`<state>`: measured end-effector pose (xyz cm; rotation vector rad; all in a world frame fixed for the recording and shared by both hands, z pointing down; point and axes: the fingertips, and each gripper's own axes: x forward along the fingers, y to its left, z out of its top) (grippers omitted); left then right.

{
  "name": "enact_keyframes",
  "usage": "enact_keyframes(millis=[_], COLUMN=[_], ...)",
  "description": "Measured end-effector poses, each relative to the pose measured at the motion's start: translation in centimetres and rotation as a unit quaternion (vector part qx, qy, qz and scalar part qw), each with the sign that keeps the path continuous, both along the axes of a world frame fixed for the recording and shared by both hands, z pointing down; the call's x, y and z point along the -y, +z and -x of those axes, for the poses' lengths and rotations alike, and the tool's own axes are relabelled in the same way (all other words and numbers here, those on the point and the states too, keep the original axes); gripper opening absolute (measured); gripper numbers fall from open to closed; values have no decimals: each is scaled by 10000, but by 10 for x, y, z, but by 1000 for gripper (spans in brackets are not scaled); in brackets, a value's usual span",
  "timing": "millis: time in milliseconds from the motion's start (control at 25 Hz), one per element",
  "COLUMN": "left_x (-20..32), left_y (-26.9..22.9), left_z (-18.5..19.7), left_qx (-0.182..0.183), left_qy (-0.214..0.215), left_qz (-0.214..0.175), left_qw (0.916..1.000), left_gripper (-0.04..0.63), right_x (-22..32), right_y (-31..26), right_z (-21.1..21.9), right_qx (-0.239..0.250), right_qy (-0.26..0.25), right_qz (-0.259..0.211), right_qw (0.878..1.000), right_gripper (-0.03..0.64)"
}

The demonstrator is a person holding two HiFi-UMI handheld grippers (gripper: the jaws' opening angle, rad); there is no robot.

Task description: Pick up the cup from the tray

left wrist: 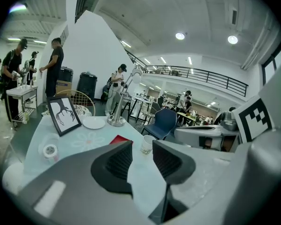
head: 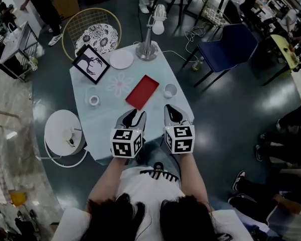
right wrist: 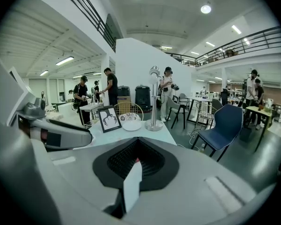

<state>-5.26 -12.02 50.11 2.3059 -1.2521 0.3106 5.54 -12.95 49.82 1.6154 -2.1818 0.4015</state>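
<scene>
A small white cup point(head: 170, 90) stands on the pale blue table point(head: 103, 117), just right of the flat red tray point(head: 142, 92) and apart from it. The left gripper view shows the cup point(left wrist: 148, 144) beyond the jaws, beside the tray point(left wrist: 120, 139). My left gripper point(head: 134, 115) hovers over the table's near edge, short of the tray, its jaws point(left wrist: 140, 161) open and empty. My right gripper point(head: 173, 113) is held near the cup's near side, a short way back from it. Its jaws point(right wrist: 136, 162) are shut with nothing between them. The cup is hidden in the right gripper view.
At the table's far end are a framed picture point(head: 91, 63), a white plate point(head: 121, 59) and a silver lamp point(head: 147, 46). A tape roll point(head: 94, 100) lies at the left. A white round stool point(head: 64, 132) stands left of the table, a blue chair point(head: 226, 49) right. People stand around.
</scene>
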Motion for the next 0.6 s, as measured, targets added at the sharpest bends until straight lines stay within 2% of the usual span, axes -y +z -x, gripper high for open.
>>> enact_keyframes(millis=[600], left_x=[1], left_y=[1], left_z=[6], left_qx=[-35], left_qy=[-64], left_qz=[-18], left_qw=[10000], left_gripper=[245], right_x=[0], right_y=[1], right_z=[8], right_qx=[-13], right_qy=[-42], right_qz=[-11], right_qw=[10000], right_gripper=[23])
